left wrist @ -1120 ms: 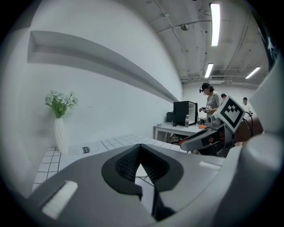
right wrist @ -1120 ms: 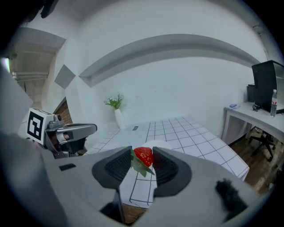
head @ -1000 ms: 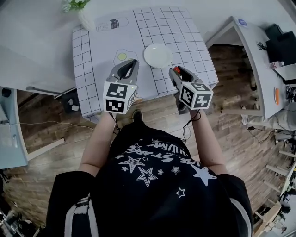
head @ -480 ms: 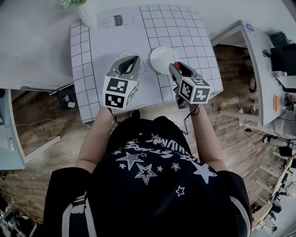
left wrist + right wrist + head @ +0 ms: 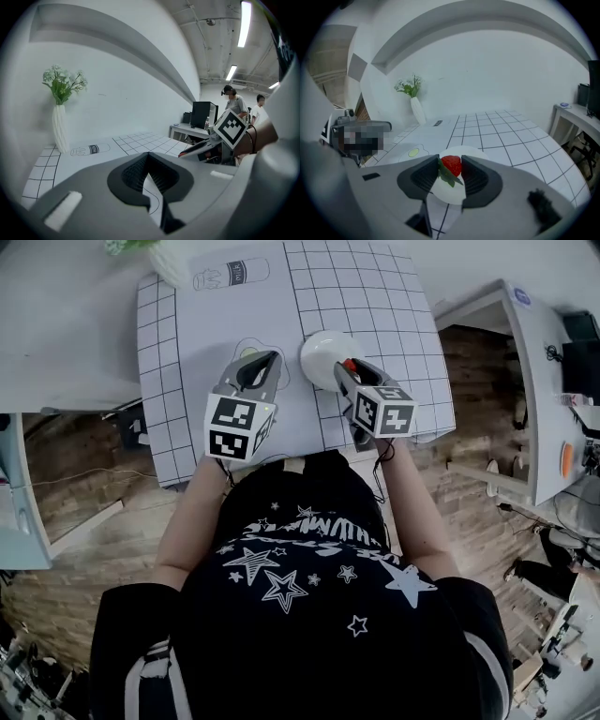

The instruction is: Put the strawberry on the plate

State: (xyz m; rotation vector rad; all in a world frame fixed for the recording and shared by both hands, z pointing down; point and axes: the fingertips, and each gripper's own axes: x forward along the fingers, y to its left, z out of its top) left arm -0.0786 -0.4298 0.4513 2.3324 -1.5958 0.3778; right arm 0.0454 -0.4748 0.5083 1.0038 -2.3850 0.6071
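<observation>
A red strawberry (image 5: 451,165) with green leaves sits pinched between the jaws of my right gripper (image 5: 450,169), which is shut on it. It hangs just above the near part of the white plate (image 5: 449,196). In the head view the plate (image 5: 319,343) lies mid-table, with the right gripper (image 5: 343,367) at its near right edge and the strawberry (image 5: 351,364) showing as a red spot. My left gripper (image 5: 272,360) hovers to the left of the plate. Its jaws are shut with nothing between them, as the left gripper view (image 5: 148,157) also shows.
A white vase with flowers (image 5: 169,259) stands at the table's far left corner. Flat drawings of a milk bottle (image 5: 232,273) and a fried egg (image 5: 246,354) lie on the gridded table cover (image 5: 375,306). A side desk (image 5: 530,362) stands to the right. People (image 5: 234,101) stand far off.
My right gripper has carried the strawberry forward and left, from beside the plate to over its near edge. The left gripper has stayed almost where it was.
</observation>
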